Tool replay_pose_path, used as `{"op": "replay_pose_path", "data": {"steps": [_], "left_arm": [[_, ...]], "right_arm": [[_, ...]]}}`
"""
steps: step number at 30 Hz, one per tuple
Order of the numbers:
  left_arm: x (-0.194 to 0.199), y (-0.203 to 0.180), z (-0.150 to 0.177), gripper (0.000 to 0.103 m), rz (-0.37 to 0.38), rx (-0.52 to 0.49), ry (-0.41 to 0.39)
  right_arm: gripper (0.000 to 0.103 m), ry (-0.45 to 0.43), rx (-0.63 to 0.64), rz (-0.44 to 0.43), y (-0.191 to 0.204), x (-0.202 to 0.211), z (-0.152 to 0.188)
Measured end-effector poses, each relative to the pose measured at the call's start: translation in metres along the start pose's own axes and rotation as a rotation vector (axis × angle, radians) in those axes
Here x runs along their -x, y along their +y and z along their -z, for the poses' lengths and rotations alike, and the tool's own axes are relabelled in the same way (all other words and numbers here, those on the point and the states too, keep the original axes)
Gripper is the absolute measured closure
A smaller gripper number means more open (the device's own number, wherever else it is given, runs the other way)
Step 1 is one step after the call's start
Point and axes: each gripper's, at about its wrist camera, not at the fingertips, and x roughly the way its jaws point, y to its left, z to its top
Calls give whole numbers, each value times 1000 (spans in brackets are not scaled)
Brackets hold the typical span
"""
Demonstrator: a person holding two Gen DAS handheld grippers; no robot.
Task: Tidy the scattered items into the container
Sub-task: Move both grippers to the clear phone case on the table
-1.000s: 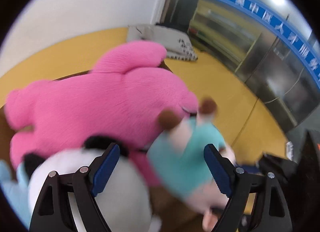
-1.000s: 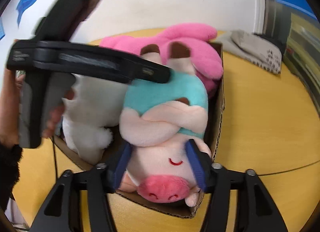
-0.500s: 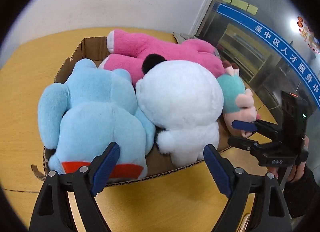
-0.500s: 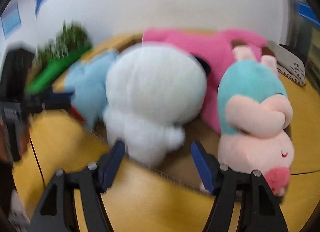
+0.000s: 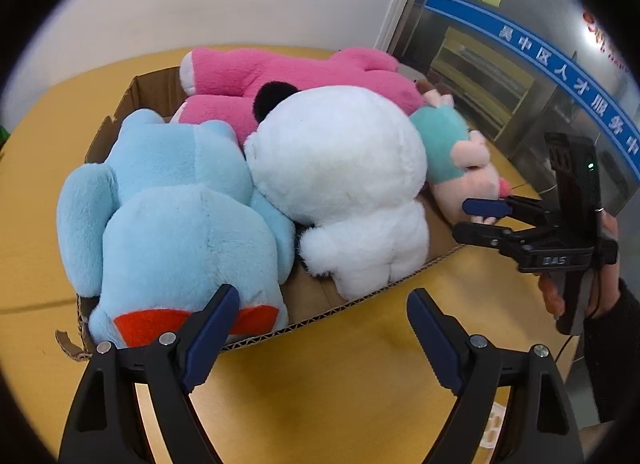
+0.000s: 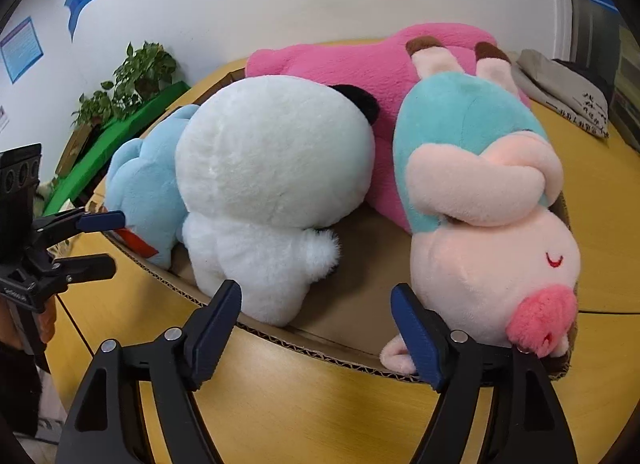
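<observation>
Cardboard box [image 5: 320, 314]: four plush toys [image 5: 340, 167] (both tools empty).

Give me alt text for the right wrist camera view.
A cardboard box on a yellow table holds four plush toys: blue, white, pink and a pig hanging over the rim. The open right gripper hovers empty before it; the left gripper shows at left.

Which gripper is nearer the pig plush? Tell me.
Right. The right gripper sits at the cardboard box edge, one finger against the pig plush. The left gripper is at the blue plush end.
</observation>
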Motion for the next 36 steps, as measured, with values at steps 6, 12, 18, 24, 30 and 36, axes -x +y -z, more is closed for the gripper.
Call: {"op": "replay_pose_path", "data": {"steps": [6, 12, 18, 24, 30, 36], "left_arm": [[46, -12, 36, 16, 84, 111, -25], [52, -28, 101, 16, 153, 162, 77], [41, -45, 150, 16, 228, 212, 182], [24, -52, 183, 16, 251, 273, 255], [20, -53, 185, 16, 210, 292, 226], [12, -55, 175, 16, 139, 250, 198]], "right_arm": [[7, -116, 175, -63, 49, 75, 29], [14, 38, 315, -111, 79, 78, 119], [35, 150, 243, -98, 77, 53, 171], [73, 138, 171, 2, 86, 41, 176], [94, 79, 29, 140, 97, 48, 191], [94, 52, -58, 181, 116, 50, 193]]}}
